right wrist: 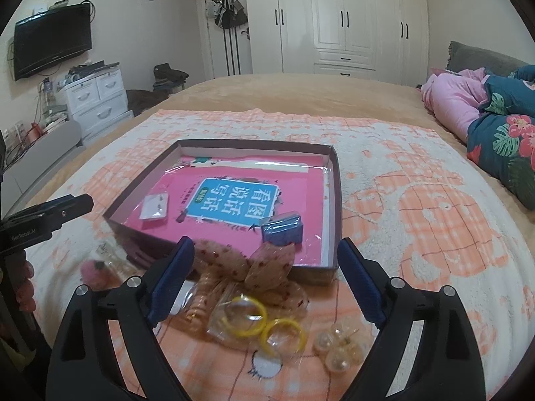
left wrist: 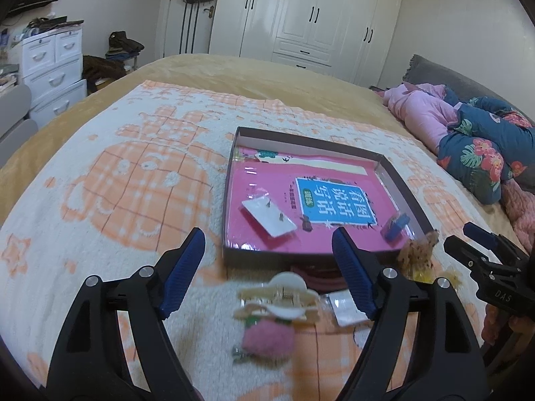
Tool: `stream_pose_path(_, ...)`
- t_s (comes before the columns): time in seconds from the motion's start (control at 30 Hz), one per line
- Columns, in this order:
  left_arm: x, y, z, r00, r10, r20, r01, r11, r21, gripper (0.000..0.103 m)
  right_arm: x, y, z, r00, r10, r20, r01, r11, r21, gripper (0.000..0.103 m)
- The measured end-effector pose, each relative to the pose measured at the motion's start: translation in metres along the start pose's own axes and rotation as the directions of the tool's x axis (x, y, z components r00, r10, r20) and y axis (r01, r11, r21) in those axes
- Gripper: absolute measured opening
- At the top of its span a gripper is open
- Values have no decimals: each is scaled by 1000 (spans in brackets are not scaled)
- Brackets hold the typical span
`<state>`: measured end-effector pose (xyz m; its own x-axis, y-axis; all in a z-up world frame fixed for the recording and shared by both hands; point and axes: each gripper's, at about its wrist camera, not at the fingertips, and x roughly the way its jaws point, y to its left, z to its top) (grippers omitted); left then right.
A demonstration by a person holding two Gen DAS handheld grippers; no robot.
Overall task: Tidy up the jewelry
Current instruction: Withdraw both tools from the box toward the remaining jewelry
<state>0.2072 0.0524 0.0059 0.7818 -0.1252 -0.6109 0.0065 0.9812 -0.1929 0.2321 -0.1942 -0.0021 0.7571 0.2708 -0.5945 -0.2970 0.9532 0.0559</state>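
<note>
A shallow dark box (left wrist: 230,180) (right wrist: 336,180) with a pink book inside lies on the bed. In it are a white earring card (left wrist: 269,217) (right wrist: 154,208) and a small blue item (left wrist: 396,225) (right wrist: 282,229). My left gripper (left wrist: 267,250) is open above a cream hair claw (left wrist: 284,297) and a pink pompom clip (left wrist: 267,339). My right gripper (right wrist: 265,257) is open above a brown dotted bow (right wrist: 250,264) (left wrist: 416,254), yellow rings in a clear bag (right wrist: 254,317) and pearl earrings (right wrist: 337,347).
An orange and white blanket (left wrist: 117,173) (right wrist: 418,207) covers the bed. Pink and floral bedding (left wrist: 468,127) (right wrist: 495,117) is piled at the right. White drawers (left wrist: 53,67) stand at the left, a white wardrobe (right wrist: 334,16) behind.
</note>
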Motion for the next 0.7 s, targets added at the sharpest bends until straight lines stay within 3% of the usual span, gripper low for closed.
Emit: stream_pose_path(0.7,-31,-1,-51,1000,-1,0,1,1000,22,72,-26,32,-36,999,45,-5,-45,998,-55,87)
